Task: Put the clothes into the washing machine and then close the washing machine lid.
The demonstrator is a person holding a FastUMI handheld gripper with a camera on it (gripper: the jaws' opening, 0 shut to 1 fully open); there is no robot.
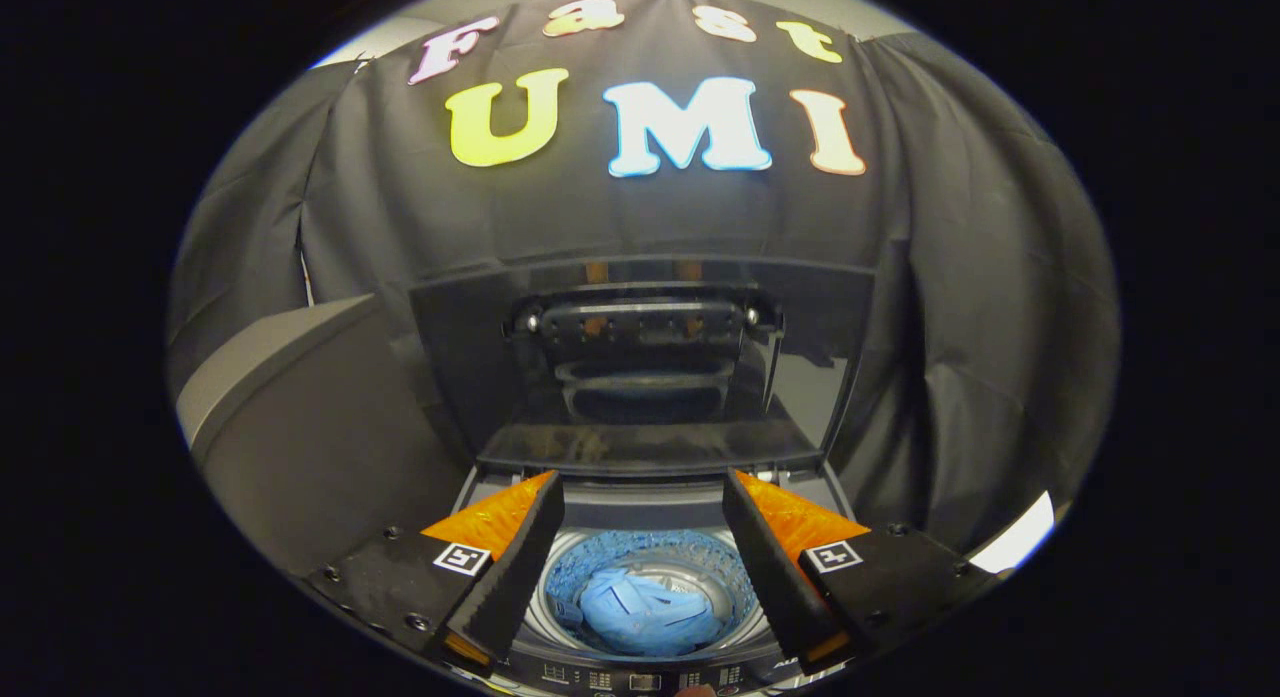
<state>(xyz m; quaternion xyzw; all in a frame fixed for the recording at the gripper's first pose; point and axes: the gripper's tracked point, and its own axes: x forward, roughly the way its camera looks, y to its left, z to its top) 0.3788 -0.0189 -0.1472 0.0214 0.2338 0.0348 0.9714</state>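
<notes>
Gripper: the black two-finger gripper with orange wedge tops [640,567] hangs over the open machine, looking down into it.
Fingers: the black foam-faced fingers [515,567] stand wide apart with nothing between them; neither pad touches anything.
Clothes: a light blue crumpled garment [640,612] lies at the bottom of the drum, seen through the gap between the fingers and well below them.
Drum: the round steel drum with a blue perforated wall [690,555] rings the garment; the cloth sits roughly in its middle.
Washing machine: a dark grey top-loading washing machine [640,497], its opening just under the fingers and its button strip [640,679] along the near edge.
Lid: the dark glossy hinged lid [640,377] stands raised, leaning back against the booth wall beyond the fingers; a black ribbed handle bar [645,322] crosses its upper part, and its glass seems to mirror the drum, though the reflection is dim.
Side object: a grey boxy panel [290,417] stands beside the machine, left of the lid.
</notes>
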